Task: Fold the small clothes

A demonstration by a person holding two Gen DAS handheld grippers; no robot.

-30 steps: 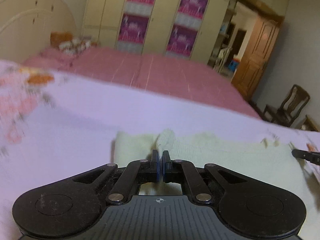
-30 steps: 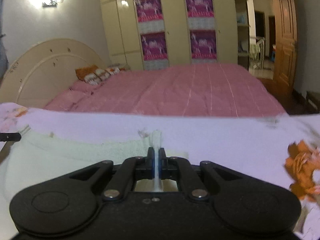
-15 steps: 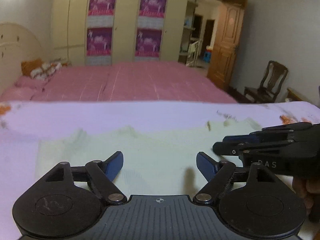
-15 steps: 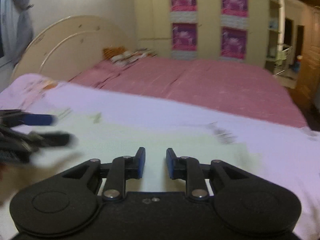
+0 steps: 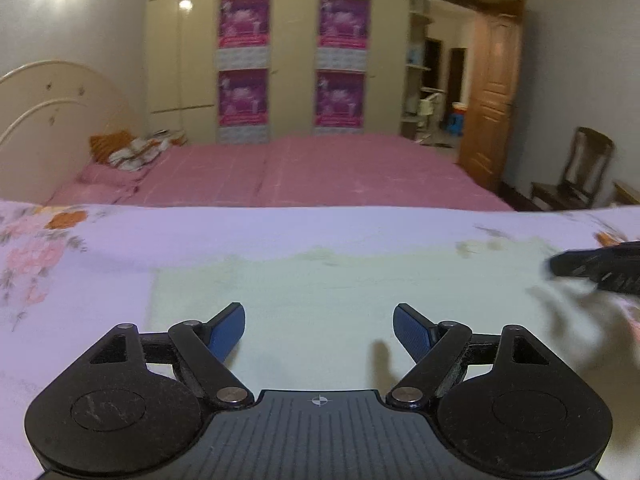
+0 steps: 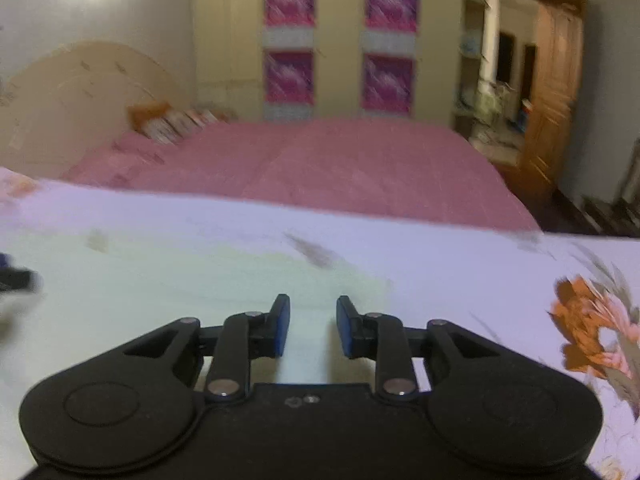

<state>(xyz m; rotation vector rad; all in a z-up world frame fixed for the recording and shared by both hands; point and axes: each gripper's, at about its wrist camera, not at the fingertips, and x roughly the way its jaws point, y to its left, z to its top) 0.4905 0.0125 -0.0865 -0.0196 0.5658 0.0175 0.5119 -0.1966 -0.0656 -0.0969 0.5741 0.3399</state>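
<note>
Left wrist: my left gripper (image 5: 319, 326) spread wide, holding nothing, over pale-green garment (image 5: 320, 300) lying flat on floral sheet (image 5: 80, 280); right gripper at 3 o'clock.

Right wrist: my right gripper (image 6: 313, 326) jaws just been opening, nothing between; garment (image 6: 180, 280) beneath, stretching toward 9 o'clock.

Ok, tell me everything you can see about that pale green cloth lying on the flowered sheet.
The pale green cloth is a soft, knit-looking piece, lying flat on the flowered sheet. Its left edge looks straight and its far edge a little wavy; small dark marks sit near its far right corner. Both views are blurred, so finer detail is unclear. Nothing grips it: the left claw stands wide open over it, and the right claw, whose jaws have just been opening, holds nothing near its right edge.
</note>
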